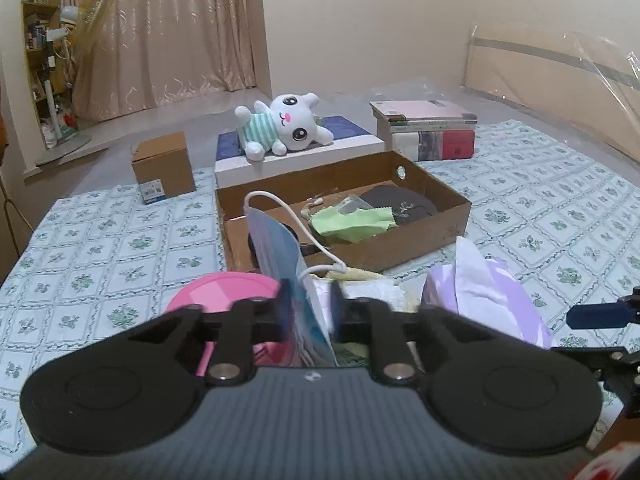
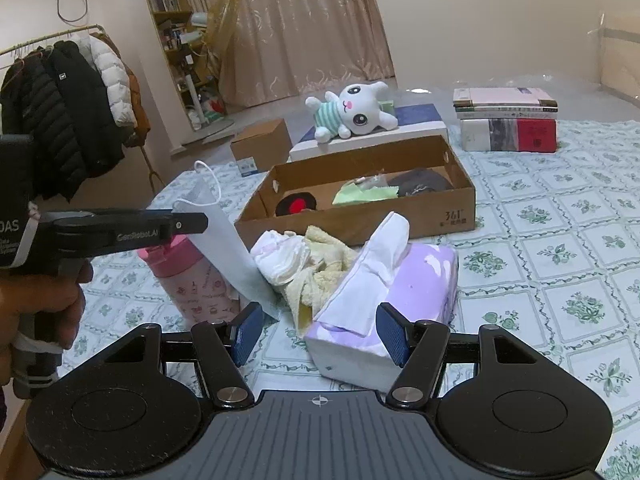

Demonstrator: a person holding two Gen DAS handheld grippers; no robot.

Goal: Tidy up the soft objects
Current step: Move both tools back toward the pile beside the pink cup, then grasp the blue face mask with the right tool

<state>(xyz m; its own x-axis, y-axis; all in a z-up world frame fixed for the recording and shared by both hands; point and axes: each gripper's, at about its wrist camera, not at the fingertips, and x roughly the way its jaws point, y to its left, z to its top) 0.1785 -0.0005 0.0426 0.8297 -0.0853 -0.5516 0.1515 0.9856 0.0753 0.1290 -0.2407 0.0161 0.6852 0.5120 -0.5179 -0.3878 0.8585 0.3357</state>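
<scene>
My left gripper (image 1: 310,308) is shut on a pale blue face mask (image 1: 280,256), which stands up between its fingers with a white ear loop trailing off it. From the right wrist view the left gripper (image 2: 192,222) holds the mask (image 2: 228,248) above a pink bottle (image 2: 192,280). My right gripper (image 2: 320,330) is open just in front of a purple tissue pack (image 2: 412,280), its pads not touching it. A yellow towel (image 2: 324,264) and white socks (image 2: 280,256) lie in a heap between bottle and pack. Behind them an open cardboard box (image 2: 360,224) holds a green cloth (image 2: 360,196) and a dark hat (image 2: 420,184).
A white plush bunny (image 2: 352,114) lies on a white box behind the cardboard box. A small brown carton (image 2: 260,146) sits left of it and a stack of books (image 2: 508,120) to the right. Everything rests on a floral bedspread (image 2: 560,248). Jackets hang on a rack (image 2: 72,112) at left.
</scene>
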